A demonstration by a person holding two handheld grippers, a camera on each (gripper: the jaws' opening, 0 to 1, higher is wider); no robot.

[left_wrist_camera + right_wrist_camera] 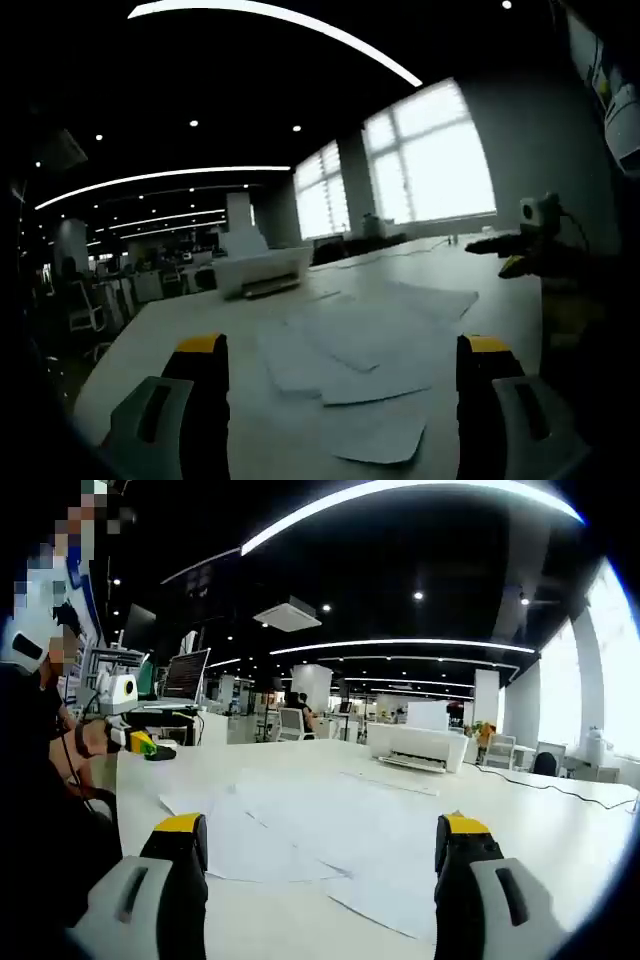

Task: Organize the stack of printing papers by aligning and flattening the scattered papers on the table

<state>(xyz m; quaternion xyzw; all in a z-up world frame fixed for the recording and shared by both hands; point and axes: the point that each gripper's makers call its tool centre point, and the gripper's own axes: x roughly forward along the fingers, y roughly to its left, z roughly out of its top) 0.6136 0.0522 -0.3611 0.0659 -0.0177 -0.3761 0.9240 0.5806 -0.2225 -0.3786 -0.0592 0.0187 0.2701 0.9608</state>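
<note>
Lying loose and overlapping on the white counter [180, 320], the scattered papers [370, 360] spread straight ahead of both grippers, untidy and not yet squared into 1 stack. In the left gripper view, the left gripper [340, 400] hangs above the near edge of the sheets with its 2 fingers [205, 385] spread wide and nothing between them. In the right gripper view, the right gripper [320, 880] faces the same papers [330, 835] from the opposite side, its fingers [180, 865] equally wide apart and empty. The spread runs lengthwise between the 2 grippers, so pushing inward from both ends looks the natural next move. A printer [415, 748] sits well beyond the sheets.
</note>
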